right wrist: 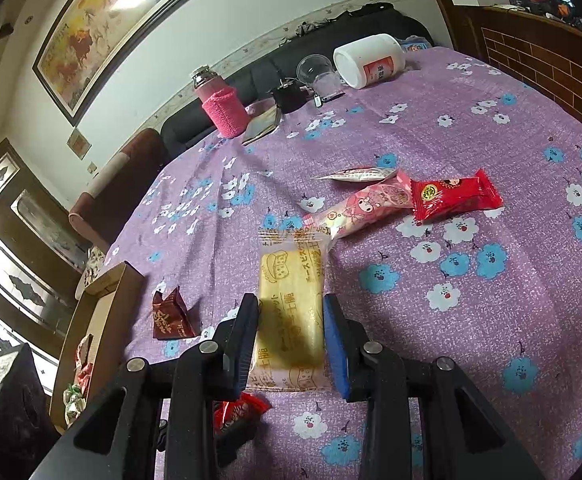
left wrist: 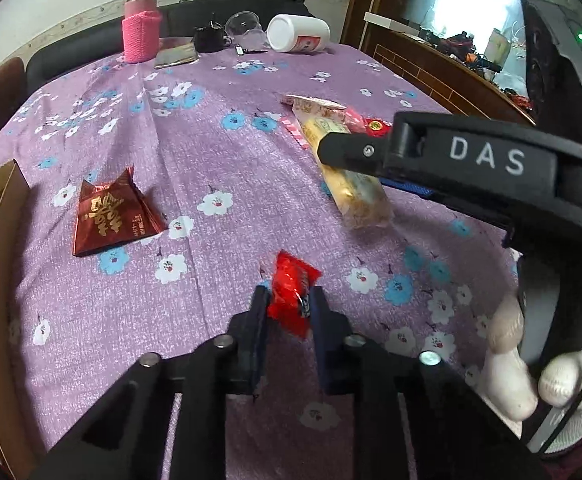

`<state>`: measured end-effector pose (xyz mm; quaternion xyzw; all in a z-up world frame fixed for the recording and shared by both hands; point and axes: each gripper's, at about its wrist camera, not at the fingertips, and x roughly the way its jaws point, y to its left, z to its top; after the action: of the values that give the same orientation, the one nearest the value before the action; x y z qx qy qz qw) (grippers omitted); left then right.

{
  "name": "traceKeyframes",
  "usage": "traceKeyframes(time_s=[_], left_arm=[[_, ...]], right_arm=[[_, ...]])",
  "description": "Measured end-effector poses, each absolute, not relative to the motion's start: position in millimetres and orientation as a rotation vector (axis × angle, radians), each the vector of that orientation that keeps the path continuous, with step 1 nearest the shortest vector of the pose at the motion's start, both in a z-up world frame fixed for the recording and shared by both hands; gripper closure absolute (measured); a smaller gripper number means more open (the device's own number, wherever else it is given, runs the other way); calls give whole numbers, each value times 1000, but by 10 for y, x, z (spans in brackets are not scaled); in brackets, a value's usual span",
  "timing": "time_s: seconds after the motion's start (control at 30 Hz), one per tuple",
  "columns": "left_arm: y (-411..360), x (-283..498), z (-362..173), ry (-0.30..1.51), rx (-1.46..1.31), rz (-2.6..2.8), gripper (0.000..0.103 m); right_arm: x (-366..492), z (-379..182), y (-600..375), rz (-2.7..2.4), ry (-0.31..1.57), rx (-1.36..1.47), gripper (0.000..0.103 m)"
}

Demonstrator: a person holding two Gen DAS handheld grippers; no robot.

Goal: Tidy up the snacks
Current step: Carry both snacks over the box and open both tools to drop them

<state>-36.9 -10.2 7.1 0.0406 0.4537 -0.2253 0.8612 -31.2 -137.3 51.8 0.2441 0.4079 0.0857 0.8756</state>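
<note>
The left gripper (left wrist: 289,300) reaches low over the counter, its jaws clenched on a small red candy wrapper (left wrist: 293,286) that stands up between the pads. The right gripper (right wrist: 291,320) comes in from the right, angled down across the cloth, with jaws spread either side of a yellow biscuit packet (right wrist: 291,312) lying flat between them; whether the pads touch the packet I cannot tell. A white-gloved hand (left wrist: 531,376) shows at the lower right of the left wrist view.

Beyond the biscuit packet lie a pink character-print snack (right wrist: 367,206), a red packet (right wrist: 455,196) overlapping its far end, and a thin silvery sachet (right wrist: 351,175) just behind. A dark red triangular pouch (left wrist: 111,216) sits apart to the left, with bare purple floral cloth (left wrist: 219,144) between it and the grippers. A cardboard box (right wrist: 99,320) holding wrapped sweets stands at the counter's left edge. Along the far edge are a pink-sleeved flask (left wrist: 141,26), a tipped white jar (left wrist: 299,32) and a clear plastic cup (left wrist: 243,24). The cloth's right side lies open.
</note>
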Motion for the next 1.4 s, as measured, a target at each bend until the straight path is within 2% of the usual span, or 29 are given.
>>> traceKeyframes(time_s=[0.27, 0.53, 0.77, 1.07, 1.4], left_arm=[[408, -390, 287, 928, -119, -468, 91], [1667, -728, 809, 797, -233, -332, 91], [2671, -675, 998, 756, -214, -148, 91], [3093, -202, 897, 799, -197, -114, 91], [3308, 442, 475, 928, -248, -134, 91]], right_arm=[[-332, 536, -1321, 182, 821, 483, 69], [-333, 526, -1188, 182, 820, 432, 69], [-358, 864, -703, 315, 833, 397, 68], [-59, 1188, 527, 561, 922, 343, 68], [482, 771, 1802, 629, 1116, 257, 67]])
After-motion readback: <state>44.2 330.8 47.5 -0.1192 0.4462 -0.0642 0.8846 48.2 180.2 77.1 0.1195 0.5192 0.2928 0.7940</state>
